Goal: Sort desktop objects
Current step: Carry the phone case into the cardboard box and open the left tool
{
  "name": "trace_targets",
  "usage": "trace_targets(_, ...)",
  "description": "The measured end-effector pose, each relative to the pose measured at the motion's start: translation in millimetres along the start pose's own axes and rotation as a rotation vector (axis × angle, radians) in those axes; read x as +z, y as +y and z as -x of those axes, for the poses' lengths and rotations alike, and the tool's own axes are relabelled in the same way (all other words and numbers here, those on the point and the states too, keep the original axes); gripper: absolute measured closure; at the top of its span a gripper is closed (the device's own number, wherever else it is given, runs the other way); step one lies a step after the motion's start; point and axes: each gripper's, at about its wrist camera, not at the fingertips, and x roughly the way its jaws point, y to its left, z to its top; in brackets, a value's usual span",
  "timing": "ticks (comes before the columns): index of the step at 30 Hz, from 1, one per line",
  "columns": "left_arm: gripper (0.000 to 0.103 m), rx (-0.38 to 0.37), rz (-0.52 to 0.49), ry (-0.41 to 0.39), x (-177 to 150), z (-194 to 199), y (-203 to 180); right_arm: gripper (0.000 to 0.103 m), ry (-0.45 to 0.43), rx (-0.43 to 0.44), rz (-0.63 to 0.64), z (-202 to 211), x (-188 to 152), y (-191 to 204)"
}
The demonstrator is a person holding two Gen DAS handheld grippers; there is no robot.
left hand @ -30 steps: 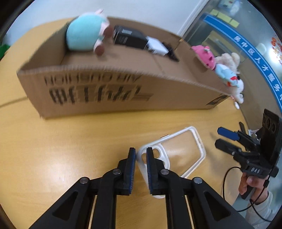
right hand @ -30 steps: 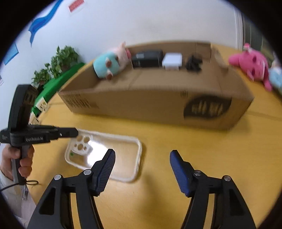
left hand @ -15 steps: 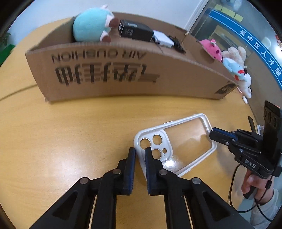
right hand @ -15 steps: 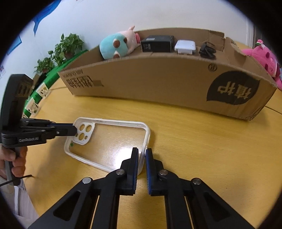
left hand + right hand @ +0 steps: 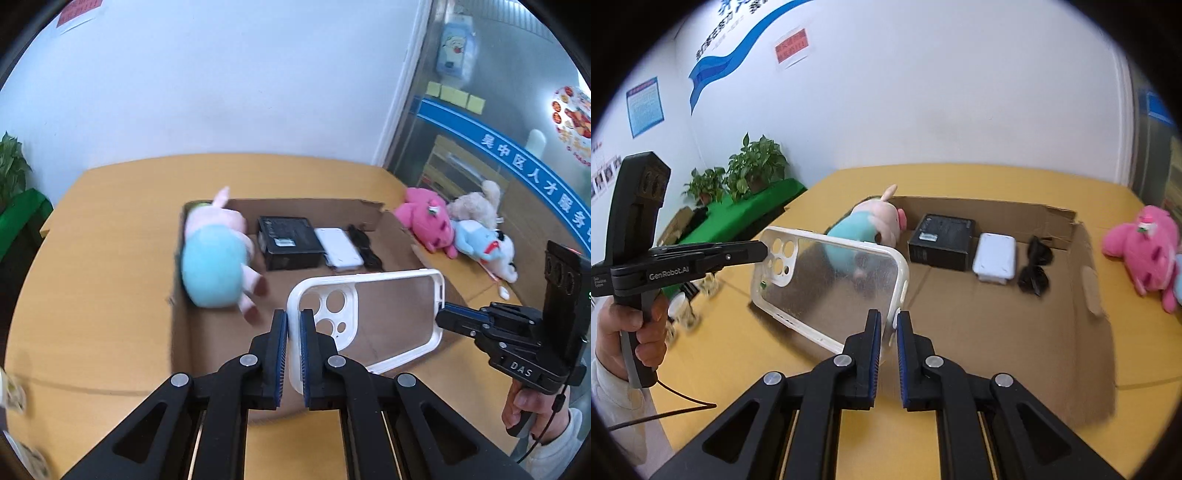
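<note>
A clear phone case with a white rim [image 5: 373, 317] [image 5: 827, 284] hangs in the air over the open cardboard box [image 5: 402, 229] [image 5: 1093, 332]. My left gripper [image 5: 293, 325] is shut on the case's camera-hole end. My right gripper [image 5: 888, 328] is shut on the opposite end; it also shows in the left wrist view [image 5: 443, 314]. The left gripper shows in the right wrist view [image 5: 761, 251]. Inside the box lie a teal and pink plush [image 5: 218, 258], a black box [image 5: 290, 242], a white device [image 5: 338, 251] and black sunglasses [image 5: 1036, 269].
Pink, beige and blue plush toys [image 5: 458, 229] lie on the yellow table [image 5: 103, 258] right of the box. Potted plants [image 5: 742, 170] on a green stand are at the far left. Small objects [image 5: 683, 306] stand on the table's left side.
Both grippers, shut on the case's two ends, have lifted it off the table and carried it over the open box. One second ago the right gripper was open.
</note>
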Motion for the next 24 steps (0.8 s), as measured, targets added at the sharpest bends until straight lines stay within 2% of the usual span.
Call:
trace_targets(3,0.1,0.061,-0.015,0.076,13,-28,16,0.095,0.069,0.036,-0.048,-43,11,-8)
trace_targets(6,0.1,0.132,-0.038,0.189,13,-67,32,0.095,0.17,0.044,-0.089,-91,8,-13)
trace_targets(9,0.1,0.162,-0.05,0.315,7,-107,43,0.095,0.293,0.051,-0.155,-135,-3,-24)
trace_targets(14,0.099,0.244,-0.12,0.497,-16,-149,44,0.095,0.479,0.037,-0.166,-177,-23,-27)
trace_targets(18,0.098,0.346,-0.179,0.559,-24,-161,35,0.095,0.517,0.039,-0.19,-186,-22,-27)
trace_targets(21,0.097,0.35,-0.155,0.555,-29,-157,35,0.092,0.507,0.05,-0.208,-183,-24,-28)
trace_targets(22,0.096,0.319,-0.124,0.532,-30,-149,35,0.087,0.5,0.056,-0.212,-180,-25,-29)
trace_targets(23,0.09,0.302,-0.103,0.504,-31,-141,35,0.073,0.473,0.06,-0.214,-173,-25,-31)
trace_targets(24,0.08,0.292,-0.085,0.453,-31,-127,34,0.064,0.42,0.046,-0.205,-159,-23,-32)
